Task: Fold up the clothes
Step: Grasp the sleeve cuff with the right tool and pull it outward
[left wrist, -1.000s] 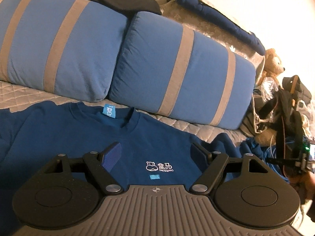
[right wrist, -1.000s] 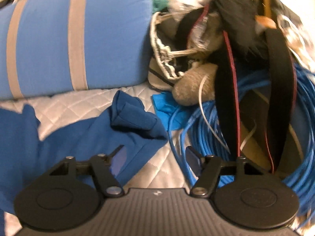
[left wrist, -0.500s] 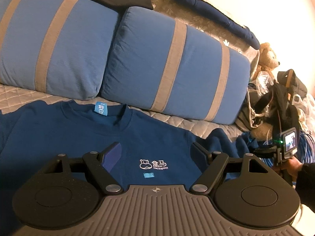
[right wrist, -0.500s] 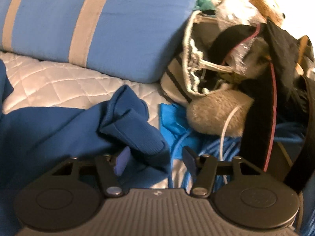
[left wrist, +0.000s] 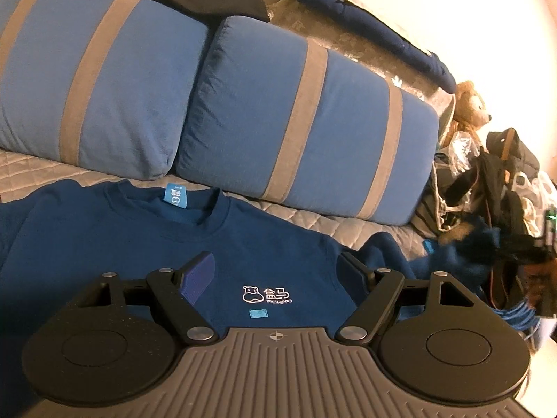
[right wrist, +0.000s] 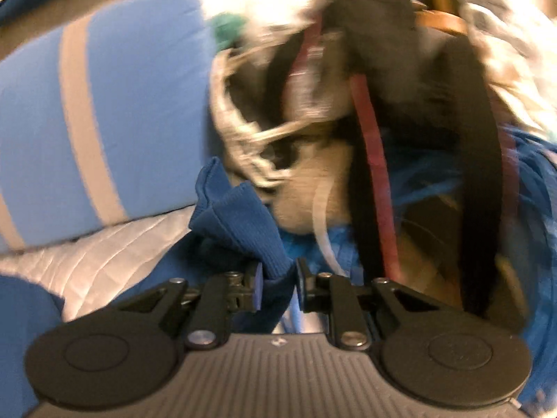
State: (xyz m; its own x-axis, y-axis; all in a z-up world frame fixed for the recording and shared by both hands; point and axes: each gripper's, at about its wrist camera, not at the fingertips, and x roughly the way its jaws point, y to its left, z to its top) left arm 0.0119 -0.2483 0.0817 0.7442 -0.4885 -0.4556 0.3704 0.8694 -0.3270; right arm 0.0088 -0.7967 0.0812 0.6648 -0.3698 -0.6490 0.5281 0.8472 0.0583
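Observation:
A dark blue sweatshirt [left wrist: 139,237] lies face up on the bed, its white logo [left wrist: 266,294] towards me. My left gripper [left wrist: 273,264] hovers over its chest, open, with nothing between the fingers. The right sleeve [left wrist: 463,247] runs off to the right and is raised there. In the right wrist view the ribbed sleeve cuff [right wrist: 240,219] stands up between the pads of my right gripper [right wrist: 278,284]. Its jaws are closing and pinch the bunched cuff, which hangs clear of the bedcover. That view is blurred.
Two blue pillows with grey stripes [left wrist: 313,132] lean behind the sweatshirt on a quilted grey bedcover [left wrist: 313,219]. To the right sit a teddy bear [left wrist: 468,104], a pile of bags with black straps [right wrist: 480,139] and a coil of blue cable [right wrist: 536,209].
My right gripper went from wide open to narrow around the sleeve cuff and has risen with it. The left gripper has stayed put and open.

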